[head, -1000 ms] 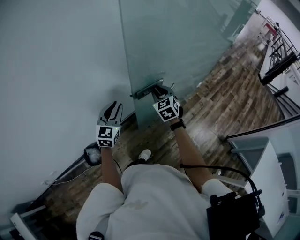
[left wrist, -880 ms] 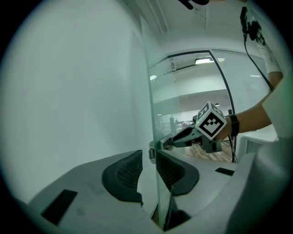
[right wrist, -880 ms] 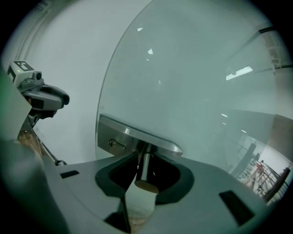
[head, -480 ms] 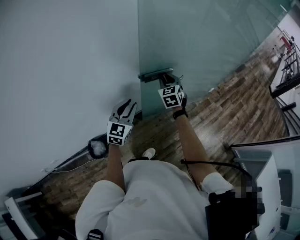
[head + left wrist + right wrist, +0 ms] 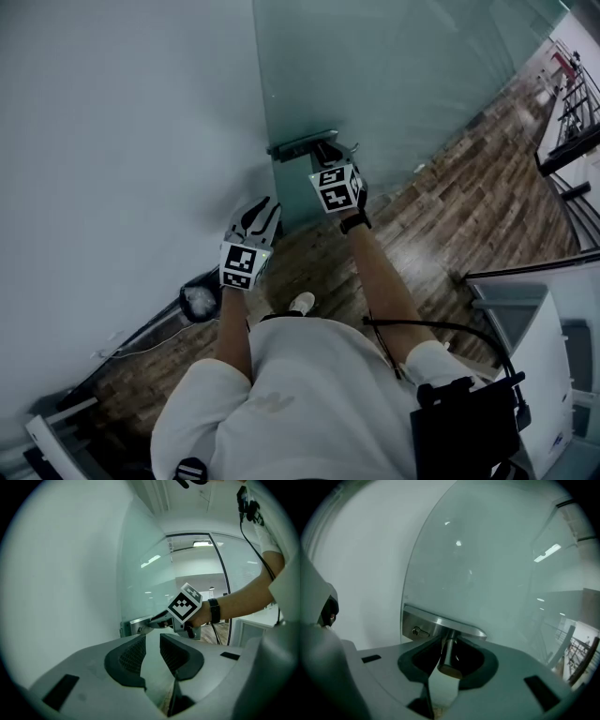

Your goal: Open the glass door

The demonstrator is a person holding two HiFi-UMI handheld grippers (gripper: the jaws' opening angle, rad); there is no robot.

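The metal lever handle (image 5: 449, 652) is clamped between the jaws of the right gripper (image 5: 451, 663), at the lock plate (image 5: 433, 624) on the glass door's (image 5: 487, 564) edge, beside a white wall (image 5: 112, 141). The left gripper (image 5: 152, 649) is held nearby, its jaws slightly parted with nothing between them.

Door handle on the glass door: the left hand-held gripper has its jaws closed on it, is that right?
Not quite. It is the right hand-held gripper that has its jaws closed on the door handle of the glass door, as the right gripper view shows. The left hand-held gripper holds nothing, and its jaws stand apart.
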